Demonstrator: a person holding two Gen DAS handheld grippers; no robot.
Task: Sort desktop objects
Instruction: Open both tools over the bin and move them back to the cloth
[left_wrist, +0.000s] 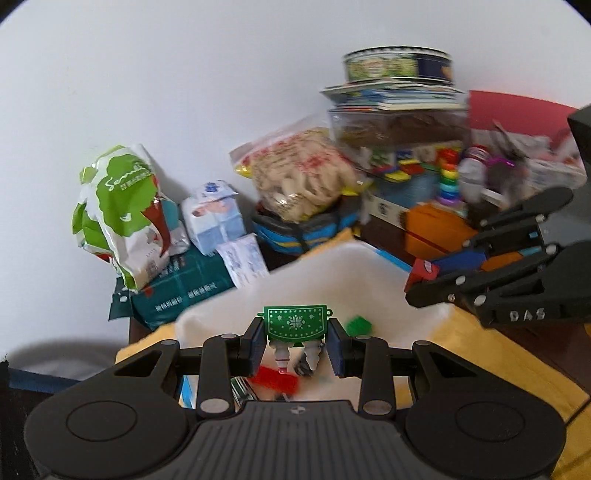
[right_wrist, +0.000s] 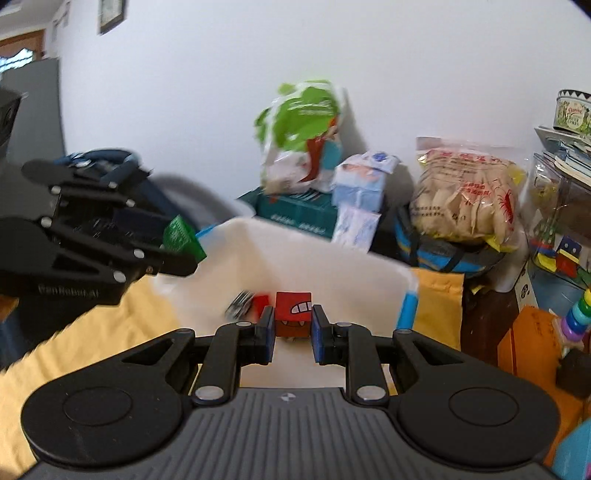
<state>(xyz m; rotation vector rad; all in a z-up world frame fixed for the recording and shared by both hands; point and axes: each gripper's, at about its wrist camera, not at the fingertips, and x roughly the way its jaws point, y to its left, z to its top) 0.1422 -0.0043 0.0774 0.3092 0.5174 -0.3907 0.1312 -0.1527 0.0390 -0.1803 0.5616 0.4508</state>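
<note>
My left gripper (left_wrist: 295, 334) is shut on a green snowflake-patterned toy (left_wrist: 295, 321) whose white legs hang below the pads. It hangs above a white bin (left_wrist: 332, 258). In the bin lie a red piece (left_wrist: 277, 380) and a green piece (left_wrist: 357, 325). My right gripper (right_wrist: 293, 318) is shut on a red cube with a toothy face (right_wrist: 293, 306), also over the white bin (right_wrist: 332, 251). Each gripper shows in the other's view: the right gripper (left_wrist: 417, 295) at the right with the red cube (left_wrist: 424, 271), the left gripper (right_wrist: 184, 258) at the left with the green toy (right_wrist: 183, 236).
The bin stands on a yellow cloth (right_wrist: 110, 332). Behind it against the wall are a green snack bag (left_wrist: 118, 206), tissue packs (left_wrist: 214, 214), a bag of crackers (left_wrist: 303, 177), a tin on stacked books (left_wrist: 399, 66) and a ring-stacking toy (right_wrist: 576, 321).
</note>
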